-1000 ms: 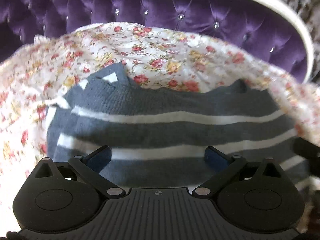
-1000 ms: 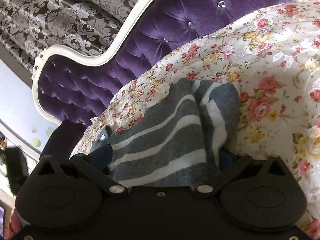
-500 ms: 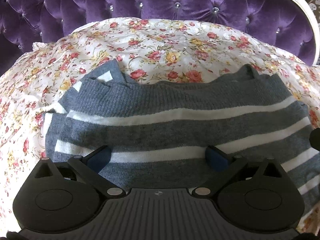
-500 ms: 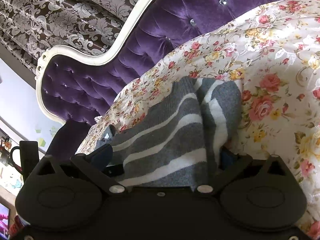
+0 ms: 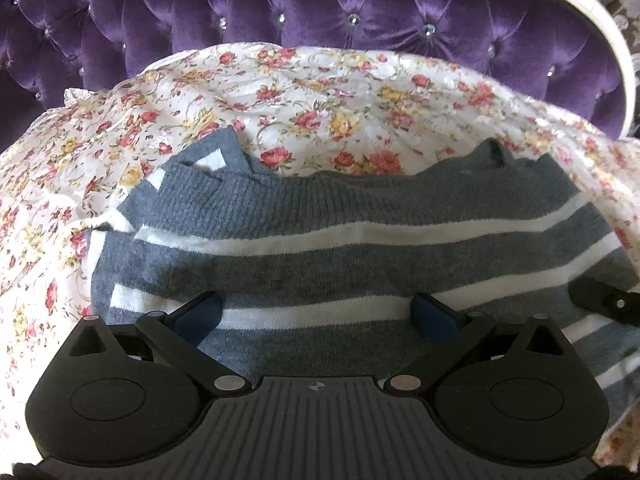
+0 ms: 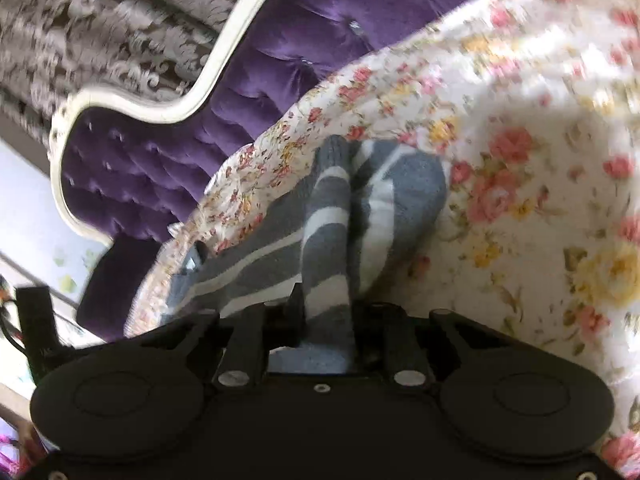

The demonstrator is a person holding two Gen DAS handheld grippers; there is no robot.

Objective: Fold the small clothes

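The sweater lies on the bed beneath both grippers — soft, limp knit, best pinched at edges. Right gripper has just closed, pinching a fold; left gripper gapes above it.

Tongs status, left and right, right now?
Left tongs: open, pads spread over the striped sweater, gripping nothing.
Right tongs: just closed, pinching a fold of the sweater.
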